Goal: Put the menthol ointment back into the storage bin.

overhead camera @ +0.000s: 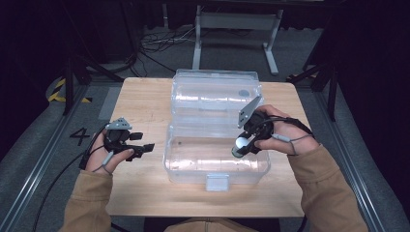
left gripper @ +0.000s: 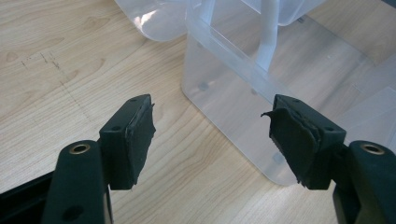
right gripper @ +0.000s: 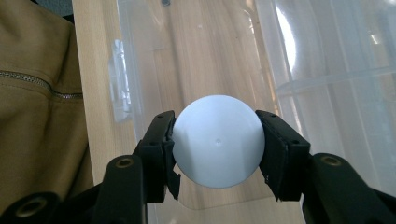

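While clamped between the right claw's (right gripper: pixel 215 149) pads: smooth, round white ball (right gripper: pixel 215 141), tiny central dimple.

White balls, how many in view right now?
1. The white ball sits clamped between the jaws of the right hand-held gripper, held over the near half of the open clear plastic box. The box looks otherwise bare, though glare could hide something.

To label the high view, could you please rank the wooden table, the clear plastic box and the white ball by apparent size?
1. wooden table
2. clear plastic box, open on it
3. white ball, smallest, held in the right gripper
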Demonstrator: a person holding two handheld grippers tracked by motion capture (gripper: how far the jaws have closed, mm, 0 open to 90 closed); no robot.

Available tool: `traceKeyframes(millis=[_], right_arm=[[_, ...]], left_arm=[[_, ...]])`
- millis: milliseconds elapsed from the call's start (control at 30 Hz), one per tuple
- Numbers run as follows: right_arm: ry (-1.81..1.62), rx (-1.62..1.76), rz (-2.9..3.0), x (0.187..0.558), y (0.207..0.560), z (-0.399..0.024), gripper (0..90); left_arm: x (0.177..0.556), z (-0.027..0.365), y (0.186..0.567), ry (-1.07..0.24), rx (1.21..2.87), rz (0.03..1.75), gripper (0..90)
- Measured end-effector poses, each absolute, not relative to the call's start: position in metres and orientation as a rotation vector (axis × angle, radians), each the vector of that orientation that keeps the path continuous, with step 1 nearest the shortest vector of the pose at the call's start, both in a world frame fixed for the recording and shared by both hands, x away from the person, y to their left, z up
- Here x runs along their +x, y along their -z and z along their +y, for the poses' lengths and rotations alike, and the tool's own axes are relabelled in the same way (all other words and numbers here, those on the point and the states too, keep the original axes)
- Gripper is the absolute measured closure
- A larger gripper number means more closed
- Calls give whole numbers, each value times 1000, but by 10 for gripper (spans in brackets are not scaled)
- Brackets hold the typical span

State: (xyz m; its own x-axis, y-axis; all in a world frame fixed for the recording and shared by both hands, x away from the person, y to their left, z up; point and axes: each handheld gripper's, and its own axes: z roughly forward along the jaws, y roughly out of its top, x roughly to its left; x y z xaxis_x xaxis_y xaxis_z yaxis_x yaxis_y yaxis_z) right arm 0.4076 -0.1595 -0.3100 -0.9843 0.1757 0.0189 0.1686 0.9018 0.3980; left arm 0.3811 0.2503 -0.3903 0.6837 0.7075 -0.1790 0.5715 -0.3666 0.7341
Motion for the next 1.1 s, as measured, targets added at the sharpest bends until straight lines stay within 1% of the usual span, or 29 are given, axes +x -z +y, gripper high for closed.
traceKeyframes(millis=[533,1100], right_arm=[[-576,234,3086,414,335,-139,506],[-485,194,3137,413,359,-123,506]], left_arm=[[381,251,390,-210,2072,980,313],[381,251,390,-212,2076,982,313]])
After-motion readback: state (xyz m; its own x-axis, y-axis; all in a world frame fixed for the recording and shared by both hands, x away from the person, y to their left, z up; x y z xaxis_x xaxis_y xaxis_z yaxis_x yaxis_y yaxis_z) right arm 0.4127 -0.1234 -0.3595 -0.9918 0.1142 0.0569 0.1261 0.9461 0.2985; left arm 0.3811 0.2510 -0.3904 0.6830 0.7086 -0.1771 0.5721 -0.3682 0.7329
